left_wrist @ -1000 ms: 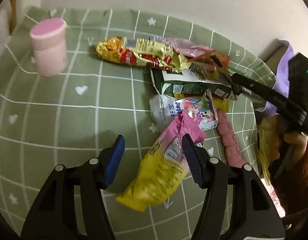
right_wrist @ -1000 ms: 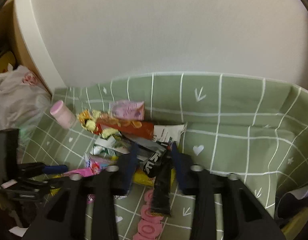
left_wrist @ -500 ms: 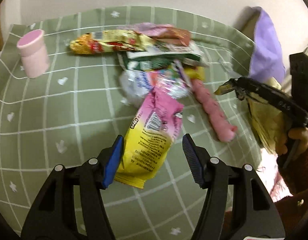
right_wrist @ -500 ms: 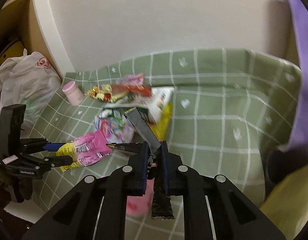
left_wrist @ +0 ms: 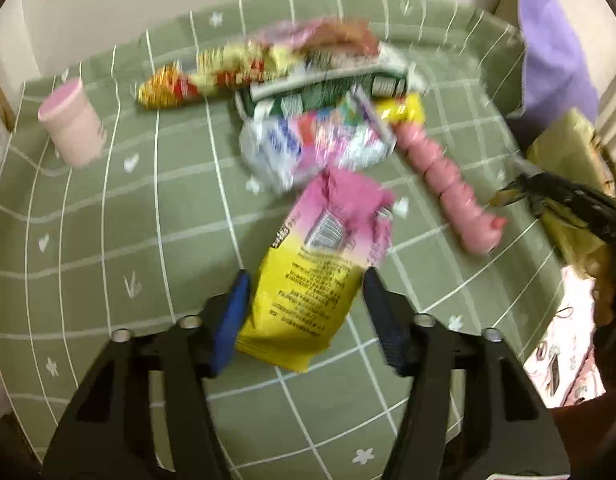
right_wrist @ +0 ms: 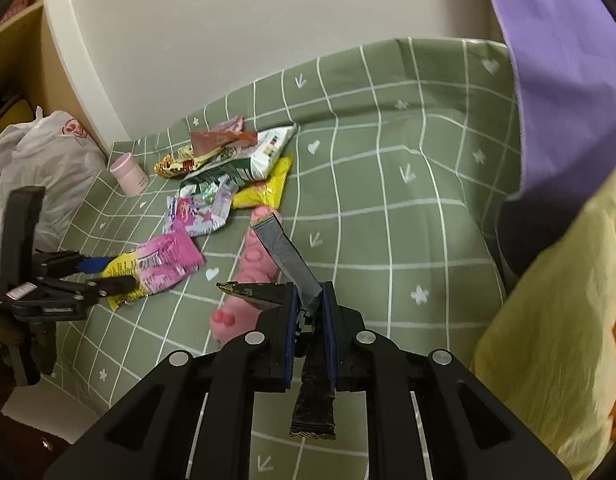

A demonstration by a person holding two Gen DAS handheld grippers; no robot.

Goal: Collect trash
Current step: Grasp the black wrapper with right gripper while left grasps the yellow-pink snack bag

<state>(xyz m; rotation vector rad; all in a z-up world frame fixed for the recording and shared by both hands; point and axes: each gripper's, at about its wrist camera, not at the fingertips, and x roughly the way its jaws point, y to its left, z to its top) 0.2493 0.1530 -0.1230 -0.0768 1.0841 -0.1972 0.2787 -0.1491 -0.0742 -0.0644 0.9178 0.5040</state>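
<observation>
A pile of snack wrappers (left_wrist: 320, 92) lies on the green checked cloth (left_wrist: 107, 208). A pink and yellow packet (left_wrist: 316, 268) lies between the open fingers of my left gripper (left_wrist: 303, 312), its yellow end closest. In the right wrist view the same packet (right_wrist: 155, 268) lies at the left gripper (right_wrist: 107, 276). My right gripper (right_wrist: 310, 308) is shut on a dark silver-lined wrapper (right_wrist: 287, 256), lifted above the cloth, with its tail (right_wrist: 314, 404) hanging between the fingers.
A pink ridged toy (right_wrist: 251, 276) lies just beyond the right gripper. A pink cup (left_wrist: 71, 124) stands at the far left. A white plastic bag (right_wrist: 39, 168) sits off the left edge. A yellow bag (right_wrist: 556, 320) and purple cloth (right_wrist: 560, 40) are on the right.
The right gripper closed on the dark wrapper, lifted it off the pile and drew back to the right. The left gripper moved forward so the pink and yellow packet sits between its fingers.
</observation>
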